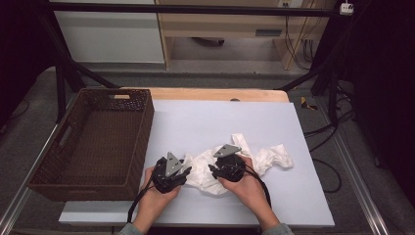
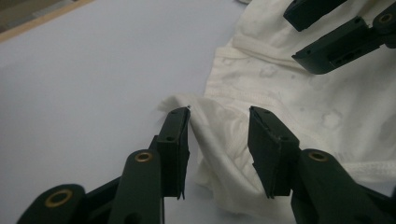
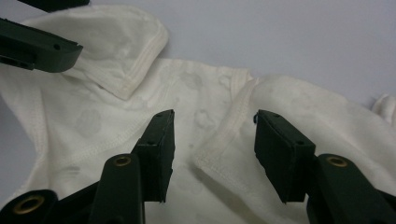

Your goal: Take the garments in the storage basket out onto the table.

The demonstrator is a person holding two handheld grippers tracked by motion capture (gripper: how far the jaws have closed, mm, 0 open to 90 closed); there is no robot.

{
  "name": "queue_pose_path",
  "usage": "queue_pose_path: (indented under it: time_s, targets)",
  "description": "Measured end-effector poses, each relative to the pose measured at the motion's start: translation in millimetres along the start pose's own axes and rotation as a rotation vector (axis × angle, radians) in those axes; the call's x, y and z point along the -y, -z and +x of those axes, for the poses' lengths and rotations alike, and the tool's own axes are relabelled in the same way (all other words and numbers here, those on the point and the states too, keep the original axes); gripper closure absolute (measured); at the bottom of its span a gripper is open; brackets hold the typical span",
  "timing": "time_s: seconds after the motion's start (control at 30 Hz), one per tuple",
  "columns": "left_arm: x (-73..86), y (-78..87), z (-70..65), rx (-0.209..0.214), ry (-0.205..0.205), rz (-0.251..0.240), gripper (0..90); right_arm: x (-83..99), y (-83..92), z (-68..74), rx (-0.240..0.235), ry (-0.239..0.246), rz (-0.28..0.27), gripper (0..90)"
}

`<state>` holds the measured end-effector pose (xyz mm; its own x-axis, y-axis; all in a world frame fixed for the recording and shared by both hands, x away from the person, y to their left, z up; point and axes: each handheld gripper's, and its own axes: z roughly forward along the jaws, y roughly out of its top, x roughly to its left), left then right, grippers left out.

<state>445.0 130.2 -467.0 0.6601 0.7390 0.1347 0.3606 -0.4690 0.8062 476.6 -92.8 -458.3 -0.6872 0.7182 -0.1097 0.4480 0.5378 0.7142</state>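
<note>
A crumpled white garment (image 1: 254, 159) lies on the pale blue mat (image 1: 215, 117), near its front edge. My left gripper (image 1: 187, 171) is at the cloth's left end. In the left gripper view it (image 2: 219, 114) stands open, with a raised fold of the garment (image 2: 280, 93) between its jaws and no squeeze on it. My right gripper (image 1: 212, 170) rests on the middle of the cloth. In the right gripper view it (image 3: 212, 116) is open over a stitched hem of the garment (image 3: 116, 98). The two grippers face each other closely.
A dark brown woven basket (image 1: 139, 147) stands on the left of the table, its right wall close to my left hand. Bare mat stretches behind and to the right of the garment. Black frame legs and cables stand beyond the table.
</note>
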Motion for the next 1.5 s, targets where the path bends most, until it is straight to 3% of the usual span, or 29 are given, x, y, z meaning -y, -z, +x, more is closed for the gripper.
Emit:
queue_pose_path:
  time_s: [0.2, 0.33, 0.57, 0.73, 0.83, 1.07, 1.27, 1.5]
  targets:
    - [4.1, -1.4, 1.2, 0.016, -0.001, 0.014, 72.6, 7.7, -9.8, -1.8, 0.013, 0.013, 0.054, 53.5]
    - [3.9, -0.1, 1.3, 0.022, -0.009, 0.009, 80.1, 8.2, -9.8, -4.3, 0.017, 0.009, 0.059, 69.1]
    - [4.2, 1.7, 2.4, 0.019, -0.010, 0.009, 81.4, 7.5, -4.5, -8.4, 0.005, -0.026, 0.044, 90.0]
    - [5.2, 2.1, 4.2, 0.016, -0.006, 0.011, 81.4, 6.2, 14.5, -19.8, 0.021, -0.079, -0.028, 90.0]
    - [5.5, 1.7, 4.1, 0.014, -0.007, 0.010, 81.3, 6.8, 23.3, -26.0, 0.030, -0.076, -0.054, 90.0]
    - [6.1, 1.2, 2.6, 0.013, -0.010, 0.011, 81.8, 1.2, 17.8, -11.9, -0.015, -0.040, -0.038, 80.4]
    - [5.8, 3.6, 3.1, 0.019, -0.003, 0.002, 84.1, 1.3, 0.4, -2.9, 0.015, -0.019, 0.023, 61.9]
    - [4.9, 7.0, 6.1, 0.007, 0.024, -0.027, 85.3, 6.1, -9.3, -2.2, 0.013, -0.030, 0.066, 51.4]
